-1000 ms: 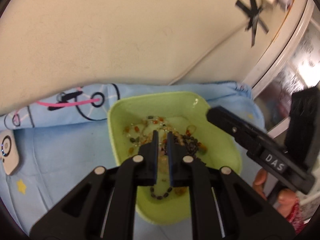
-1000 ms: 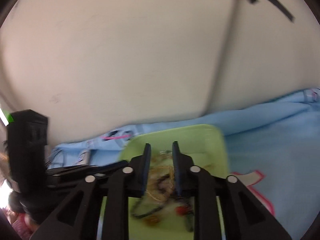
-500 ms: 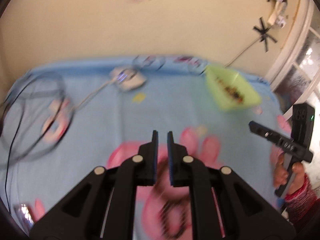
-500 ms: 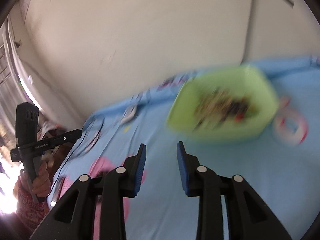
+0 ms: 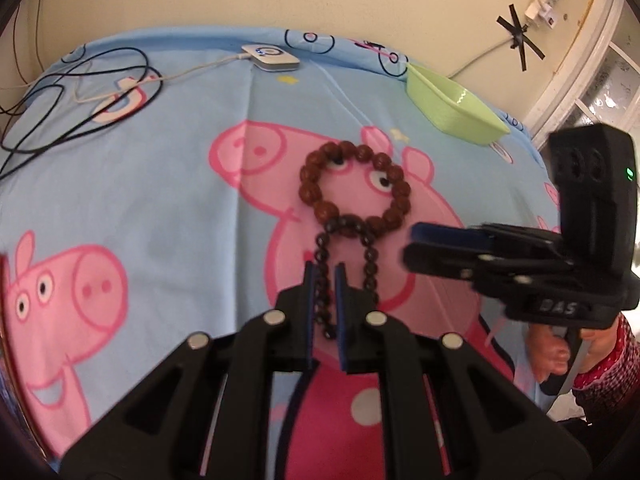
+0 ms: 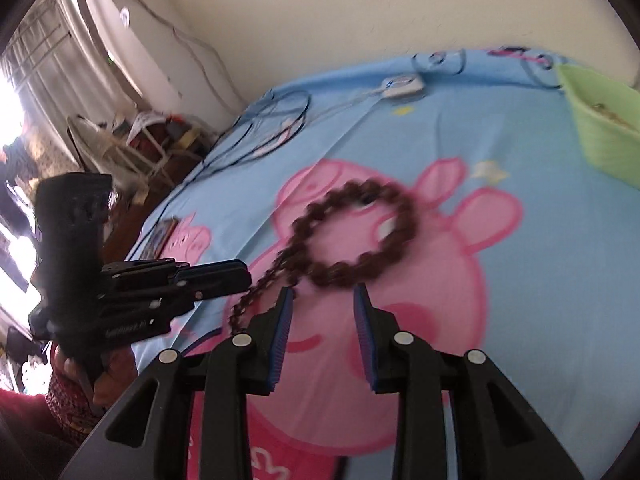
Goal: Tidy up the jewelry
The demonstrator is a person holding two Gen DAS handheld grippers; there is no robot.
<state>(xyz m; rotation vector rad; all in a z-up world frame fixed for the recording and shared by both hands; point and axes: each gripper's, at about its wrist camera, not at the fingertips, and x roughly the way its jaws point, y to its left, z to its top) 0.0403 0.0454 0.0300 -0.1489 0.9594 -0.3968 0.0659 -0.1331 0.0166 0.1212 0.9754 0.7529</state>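
Note:
A ring of reddish-brown beads, the brown bracelet (image 5: 309, 186) (image 6: 340, 273), lies on the pink pig print of the blue sheet (image 5: 180, 168). A thinner bracelet of dark beads (image 5: 370, 264) (image 6: 256, 292) lies against its near side. My left gripper (image 5: 322, 276) (image 6: 244, 276) is shut just over the dark strand, which shows through the slit between its fingers. Whether it touches the beads I cannot tell. My right gripper (image 6: 323, 300) (image 5: 412, 246) stands open beside the brown ring, nothing between its blue pads.
A green bowl (image 5: 452, 104) (image 6: 600, 120) holding jewelry sits at the far right edge by the wall. A white charger puck (image 5: 272, 56) and black cables (image 5: 80, 92) lie at the back left. Hands in red patterned sleeves (image 5: 600, 364) hold both grippers.
Both grippers left the green bowl and swung to the middle of the sheet, over the two bead bracelets. The right jaws stand wider apart than a second ago.

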